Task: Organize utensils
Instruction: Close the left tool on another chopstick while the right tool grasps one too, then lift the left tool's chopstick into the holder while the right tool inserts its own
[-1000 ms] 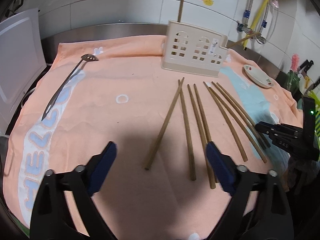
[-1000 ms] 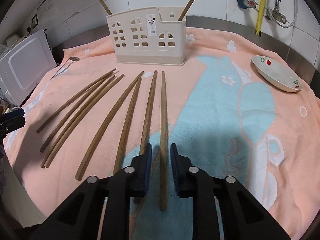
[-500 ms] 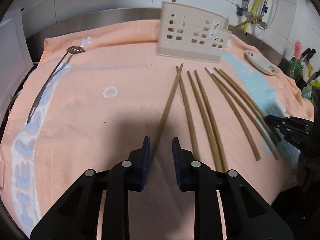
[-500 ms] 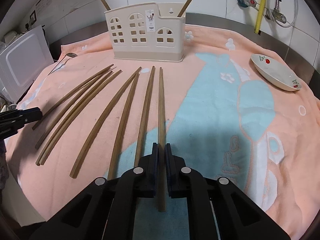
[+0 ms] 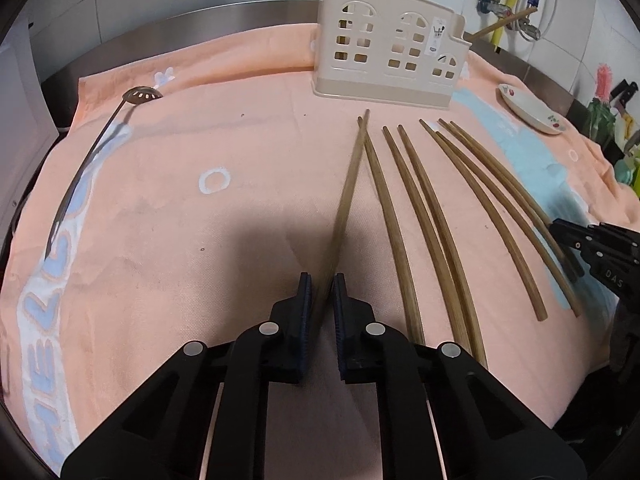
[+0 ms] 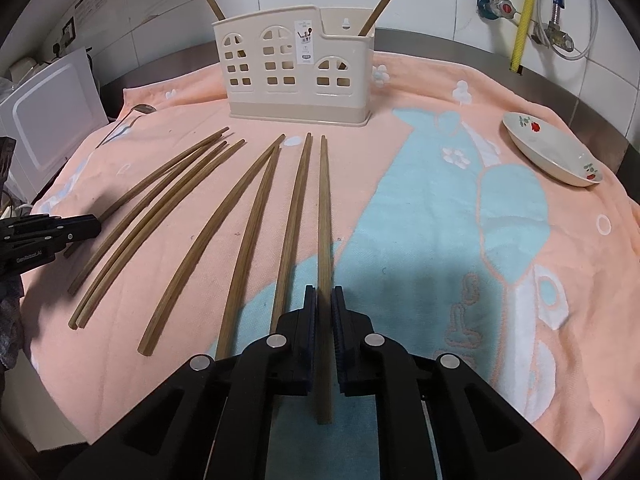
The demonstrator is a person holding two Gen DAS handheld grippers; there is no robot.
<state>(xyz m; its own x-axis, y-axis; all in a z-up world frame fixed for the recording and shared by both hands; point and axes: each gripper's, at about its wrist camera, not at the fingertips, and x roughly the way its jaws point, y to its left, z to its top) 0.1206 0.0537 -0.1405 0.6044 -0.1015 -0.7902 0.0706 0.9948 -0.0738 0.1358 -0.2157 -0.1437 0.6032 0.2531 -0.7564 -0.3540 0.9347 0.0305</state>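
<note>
Several brown chopsticks lie fanned on the peach towel [image 5: 240, 240] in front of a beige utensil holder [image 5: 384, 60] [image 6: 296, 76], which has two sticks standing in it. My left gripper [image 5: 322, 284] is closing its jaws, and the pads press on the near end of the leftmost chopstick [image 5: 352, 176]. My right gripper [image 6: 324, 294] is shut on the rightmost chopstick [image 6: 323, 208], whose near end sticks out behind the pads. Each gripper shows at the edge of the other's view: the right gripper [image 5: 592, 240] and the left gripper [image 6: 60, 232].
A slotted metal spoon [image 5: 142, 94] lies at the towel's far left. A small flowered dish [image 6: 552, 152] [image 5: 532, 112] sits at the far right. A white appliance [image 6: 48, 112] stands left of the counter, and pipes and a yellow hose [image 6: 522, 12] run along the tiled wall.
My left gripper came down and forward over the leftmost chopstick and went from wide open to shut on it. My right gripper closed the last bit onto the rightmost chopstick and stayed put.
</note>
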